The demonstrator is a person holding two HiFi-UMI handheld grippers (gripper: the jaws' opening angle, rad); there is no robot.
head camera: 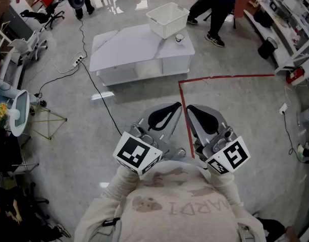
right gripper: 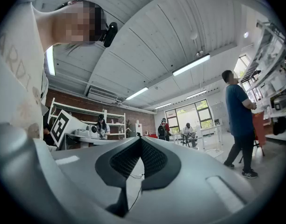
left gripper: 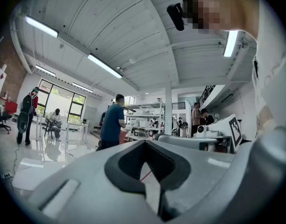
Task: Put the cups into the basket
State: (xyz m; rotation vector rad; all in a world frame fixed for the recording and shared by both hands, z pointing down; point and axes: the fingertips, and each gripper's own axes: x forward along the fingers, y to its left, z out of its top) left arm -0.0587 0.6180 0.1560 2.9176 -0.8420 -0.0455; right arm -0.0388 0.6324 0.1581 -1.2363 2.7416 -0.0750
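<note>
Low in the frame, against the person's chest, the left hand-held gripper (head camera: 175, 108) (left gripper: 144, 142) and the right hand-held gripper (head camera: 193, 109) (right gripper: 140, 139) are both clenched, jaw tips meeting on nothing and touching nothing else. At upper centre, well apart from them, a small white cup (head camera: 179, 38) stands on a low white table (head camera: 129, 52), just beside a white lattice plastic basket (head camera: 168, 19).
</note>
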